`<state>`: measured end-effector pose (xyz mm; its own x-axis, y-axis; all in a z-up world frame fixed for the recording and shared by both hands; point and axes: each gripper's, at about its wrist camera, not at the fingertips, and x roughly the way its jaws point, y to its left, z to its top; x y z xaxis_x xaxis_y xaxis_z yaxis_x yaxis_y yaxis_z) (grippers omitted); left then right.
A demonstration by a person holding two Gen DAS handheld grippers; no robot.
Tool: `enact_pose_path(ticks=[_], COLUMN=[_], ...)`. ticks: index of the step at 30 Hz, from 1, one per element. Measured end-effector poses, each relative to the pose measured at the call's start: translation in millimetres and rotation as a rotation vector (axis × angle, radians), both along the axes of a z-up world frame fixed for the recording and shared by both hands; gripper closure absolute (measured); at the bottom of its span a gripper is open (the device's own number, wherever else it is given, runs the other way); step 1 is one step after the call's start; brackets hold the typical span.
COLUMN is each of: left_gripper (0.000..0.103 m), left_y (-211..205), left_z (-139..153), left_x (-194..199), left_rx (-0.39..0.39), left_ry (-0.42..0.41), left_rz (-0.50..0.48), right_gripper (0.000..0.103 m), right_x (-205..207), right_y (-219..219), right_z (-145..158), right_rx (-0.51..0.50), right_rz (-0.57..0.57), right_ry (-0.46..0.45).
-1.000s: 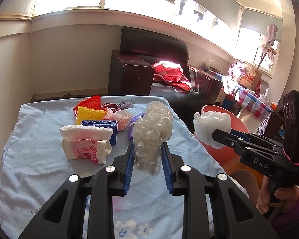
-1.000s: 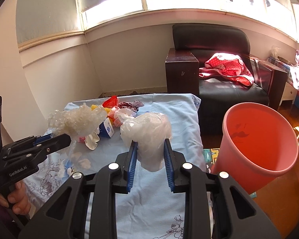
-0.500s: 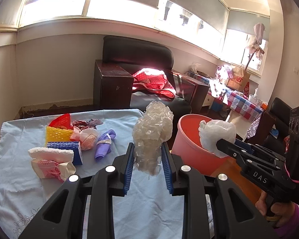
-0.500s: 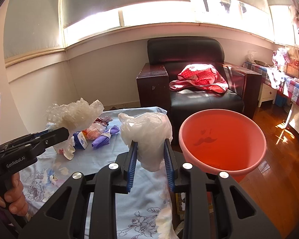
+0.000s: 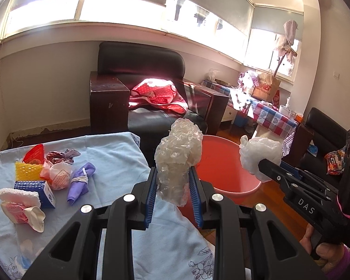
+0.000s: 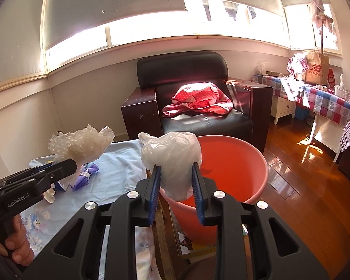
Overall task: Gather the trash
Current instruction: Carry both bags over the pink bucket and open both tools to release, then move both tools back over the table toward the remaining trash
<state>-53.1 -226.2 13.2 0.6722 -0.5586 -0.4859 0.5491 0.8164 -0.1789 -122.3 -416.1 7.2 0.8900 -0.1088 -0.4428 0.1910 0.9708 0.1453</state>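
Now both grippers (image 5: 172, 184) (image 6: 176, 179) clamp plastic wads (image 5: 178, 156) (image 6: 172, 156) near bucket rim (image 6: 264, 163).

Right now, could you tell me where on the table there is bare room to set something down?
The blue tablecloth is bare between the purple glove and the edge by the pink bucket, and along its far edge. The far-left corner is crowded: yellow net, blue carton, wrappers.
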Motion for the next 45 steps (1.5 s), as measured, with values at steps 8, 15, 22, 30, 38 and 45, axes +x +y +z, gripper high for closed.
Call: enact_pose_path(ticks=[8,15,22,30,38,45], left_gripper=[0.077,0.077,0.077,0.076,0.061,0.058], left_y=[-35,-67,-95,-117,-124,-118], left_z=[-13,-20,-36,-54,-62,-57], left_x=[13,24,39,54,60,59], left_rx=[0.010,0.039,0.086,0.132,0.142,0.117], left_ry=[0.041,0.055,0.097,0.122,0.129,0.137], left_rz=[-0.050,-0.100,-0.128,-0.143,-0.151,-0.138], right_gripper=[0.076,0.076,0.076,0.076,0.066,0.063], right_x=[9,21,34,45,56,55], right_y=[-17,-29,-42,-53,-66,-69], right_z=[-12,-25,-38,-54,-68,-69], right_rx=[0.007,0.017,0.040,0.072,0.135,0.143], right_rz=[-0.050,-0.076,-0.095,-0.097,-0.112,-0.121], right_ry=[0.027,0.065,0.106,0.152,0.202,0.199])
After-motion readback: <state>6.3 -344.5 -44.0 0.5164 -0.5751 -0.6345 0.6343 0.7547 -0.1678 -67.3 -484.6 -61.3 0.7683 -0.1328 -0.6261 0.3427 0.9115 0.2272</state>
